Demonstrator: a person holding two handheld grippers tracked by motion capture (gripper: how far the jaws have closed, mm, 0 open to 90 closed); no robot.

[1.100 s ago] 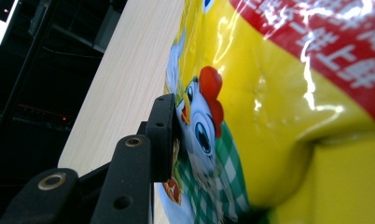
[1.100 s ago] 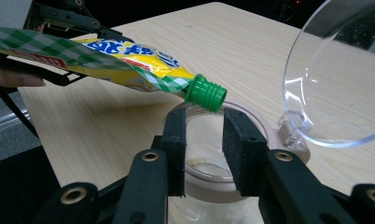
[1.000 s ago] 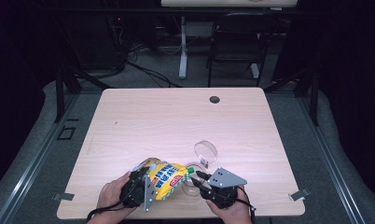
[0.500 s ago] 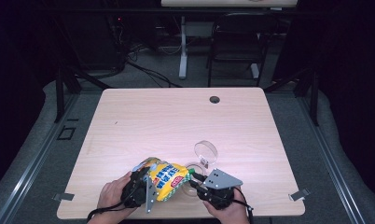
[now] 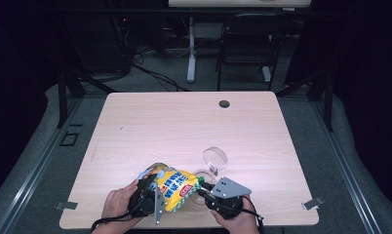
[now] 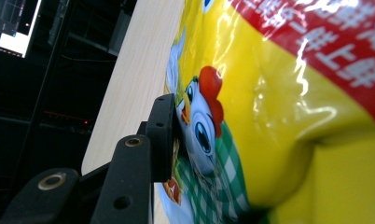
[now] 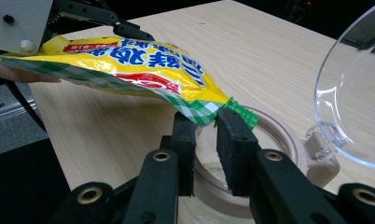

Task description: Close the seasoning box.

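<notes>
Overall: table (image 5: 184,126) lit bright and even from above, room around it near black.
Background: dim, chair and cables behind barely readable in high view.
Shadows: soft, short, under bag (image 5: 172,187) and hands at near edge.
Glare: white streaks on bag (image 6: 288,70) foil in left gripper view; small highlights on clear lid (image 7: 349,93) rim.
Focus: left gripper view soft on closest bag surface, print at top blurred; jaw edge sharp.
Right gripper view: sharp mid-frame, far table slightly soft, own jaws dark with little detail.
High view: low resolution, grainy, small things mushy.
Distortion: table edges slant, mild wide-angle stretch.
</notes>
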